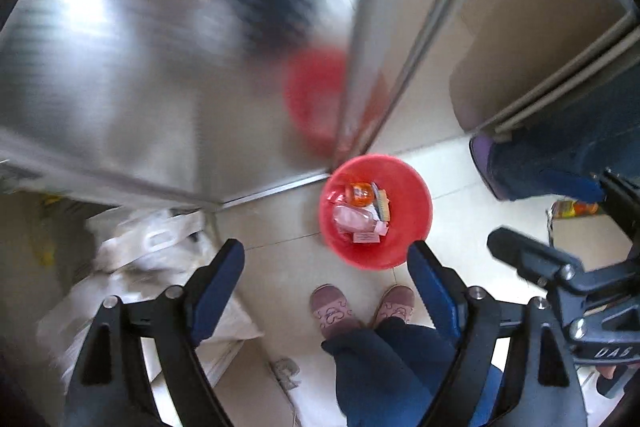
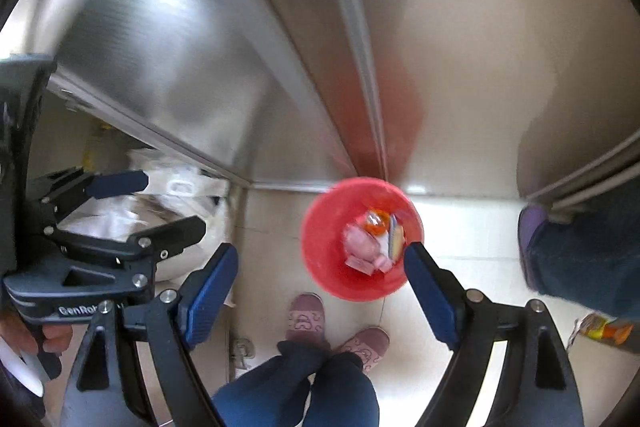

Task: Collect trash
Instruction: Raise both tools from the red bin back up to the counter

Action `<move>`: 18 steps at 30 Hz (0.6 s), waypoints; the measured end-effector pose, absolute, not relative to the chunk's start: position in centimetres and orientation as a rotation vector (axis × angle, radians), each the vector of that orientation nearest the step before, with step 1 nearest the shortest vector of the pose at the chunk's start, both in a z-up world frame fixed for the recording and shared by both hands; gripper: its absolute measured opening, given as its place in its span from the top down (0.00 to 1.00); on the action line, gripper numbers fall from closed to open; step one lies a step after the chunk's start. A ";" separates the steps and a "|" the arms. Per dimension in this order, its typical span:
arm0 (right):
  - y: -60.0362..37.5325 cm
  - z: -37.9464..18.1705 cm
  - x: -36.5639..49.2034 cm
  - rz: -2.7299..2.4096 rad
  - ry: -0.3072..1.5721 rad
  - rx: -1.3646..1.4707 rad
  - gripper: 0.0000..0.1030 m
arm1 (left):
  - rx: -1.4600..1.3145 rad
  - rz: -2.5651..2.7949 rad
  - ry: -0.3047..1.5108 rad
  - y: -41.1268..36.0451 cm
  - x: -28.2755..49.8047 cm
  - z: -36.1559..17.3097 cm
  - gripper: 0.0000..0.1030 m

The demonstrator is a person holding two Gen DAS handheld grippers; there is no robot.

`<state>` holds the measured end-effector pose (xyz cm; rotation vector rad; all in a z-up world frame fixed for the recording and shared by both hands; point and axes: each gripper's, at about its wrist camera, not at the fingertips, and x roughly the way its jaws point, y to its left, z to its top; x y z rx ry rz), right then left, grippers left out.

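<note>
A red bin (image 1: 414,223) stands on the tiled floor in the corner of a steel cabinet. Inside lie an orange piece (image 1: 360,193), a pink bottle (image 1: 354,217) and several scraps. My left gripper (image 1: 325,255) hangs high above the floor beside the bin, open, with nothing between its blue pads. My right gripper (image 2: 321,254) is open and empty above the bin (image 2: 320,227). Each gripper shows in the other's view, the right gripper (image 1: 560,223) at the right edge and the left gripper (image 2: 160,205) at the left. A colourful wrapper (image 2: 604,327) lies on the floor to the right.
Steel cabinet panels (image 1: 140,87) rise behind the bin. White plastic bags (image 1: 152,239) are piled at the left. The person's slippers (image 1: 334,311) stand just in front of the bin. Another person's purple shoe (image 1: 486,155) and jeans leg are at the right.
</note>
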<state>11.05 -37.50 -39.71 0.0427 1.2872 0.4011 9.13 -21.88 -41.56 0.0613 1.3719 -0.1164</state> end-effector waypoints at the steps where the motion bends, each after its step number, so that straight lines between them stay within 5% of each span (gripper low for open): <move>1: -36.9 -37.7 11.0 0.412 1.271 0.025 0.19 | 0.048 -0.099 1.366 -21.2 8.7 -39.6 0.20; 9: -33.7 -22.8 10.3 0.499 1.137 -0.092 0.19 | -0.009 0.044 1.252 -16.7 6.2 -24.4 0.19; 18: -32.2 -12.3 10.9 0.583 0.989 -0.138 0.17 | -0.045 0.196 1.065 -13.3 4.8 -13.5 0.16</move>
